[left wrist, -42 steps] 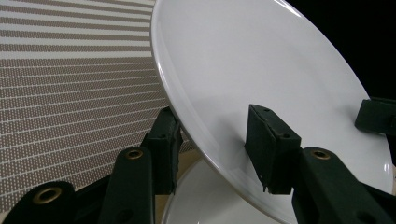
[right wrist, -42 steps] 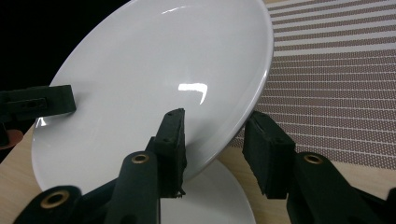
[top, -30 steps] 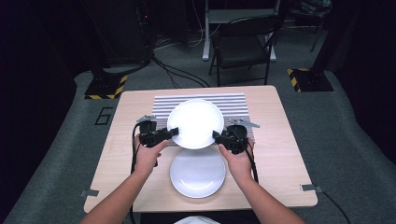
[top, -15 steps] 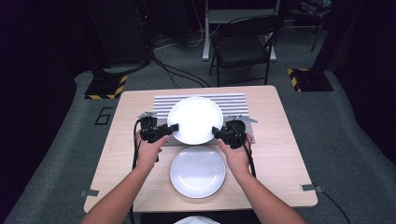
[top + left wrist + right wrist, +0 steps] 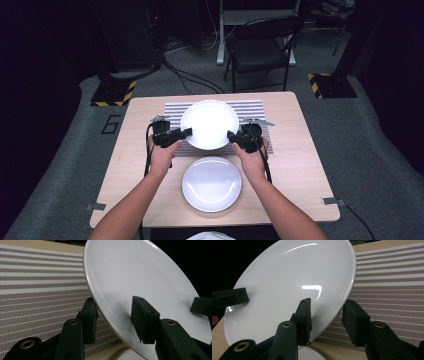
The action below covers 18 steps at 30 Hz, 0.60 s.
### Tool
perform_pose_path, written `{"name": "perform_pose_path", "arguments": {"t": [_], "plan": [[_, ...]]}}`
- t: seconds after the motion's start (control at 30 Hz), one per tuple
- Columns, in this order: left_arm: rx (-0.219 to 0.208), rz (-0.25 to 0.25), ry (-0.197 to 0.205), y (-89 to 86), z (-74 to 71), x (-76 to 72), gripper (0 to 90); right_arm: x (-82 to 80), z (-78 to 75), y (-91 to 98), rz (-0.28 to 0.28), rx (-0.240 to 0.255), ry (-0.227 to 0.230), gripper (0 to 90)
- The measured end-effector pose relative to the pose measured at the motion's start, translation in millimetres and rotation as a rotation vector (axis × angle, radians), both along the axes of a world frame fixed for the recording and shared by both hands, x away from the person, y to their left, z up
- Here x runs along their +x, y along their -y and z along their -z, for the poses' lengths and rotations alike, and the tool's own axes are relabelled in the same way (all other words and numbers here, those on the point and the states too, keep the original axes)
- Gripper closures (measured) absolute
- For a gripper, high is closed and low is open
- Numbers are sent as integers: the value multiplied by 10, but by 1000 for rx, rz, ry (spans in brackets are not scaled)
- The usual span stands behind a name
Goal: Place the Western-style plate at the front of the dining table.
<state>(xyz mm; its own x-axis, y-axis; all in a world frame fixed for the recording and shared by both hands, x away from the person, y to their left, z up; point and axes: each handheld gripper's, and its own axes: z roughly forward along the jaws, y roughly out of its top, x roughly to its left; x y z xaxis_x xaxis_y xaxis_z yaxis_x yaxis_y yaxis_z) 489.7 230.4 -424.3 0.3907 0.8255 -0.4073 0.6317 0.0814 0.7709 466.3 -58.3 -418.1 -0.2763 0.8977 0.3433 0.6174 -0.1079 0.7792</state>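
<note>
A wooden table (image 5: 300, 165) is carrying a striped mat (image 5: 255, 107). A white plate (image 5: 209, 124) is hanging above the mat, and the left gripper (image 5: 186, 132) and right gripper (image 5: 231, 135) are each clamping its opposite rims. A second plate (image 5: 211, 183) is lying just in front of the mat.

Likely lab, hazard-taped stand bases (image 5: 113, 93), cables (image 5: 187, 77)

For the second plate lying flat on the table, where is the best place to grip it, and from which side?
Probably its raised rim, from the left and right sides, one jaw under and one over: the lower plate lies flat on the table with open wood beside it.
</note>
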Motion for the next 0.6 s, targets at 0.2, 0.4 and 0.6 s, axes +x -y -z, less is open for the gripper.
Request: {"name": "perform_pose_path", "arguments": {"t": [0.2, 0.4, 0.6], "plan": [[0, -7, 5, -10, -2, 58, 566, 67, -8, -21, 2, -11, 10, 589], [-2, -10, 11, -22, 16, 121, 567, 136, -6, -36, 3, -13, 13, 588], [-8, -23, 9, -31, 66, 183, 567, 205, 7, -53, 4, -28, 8, 588]]}}
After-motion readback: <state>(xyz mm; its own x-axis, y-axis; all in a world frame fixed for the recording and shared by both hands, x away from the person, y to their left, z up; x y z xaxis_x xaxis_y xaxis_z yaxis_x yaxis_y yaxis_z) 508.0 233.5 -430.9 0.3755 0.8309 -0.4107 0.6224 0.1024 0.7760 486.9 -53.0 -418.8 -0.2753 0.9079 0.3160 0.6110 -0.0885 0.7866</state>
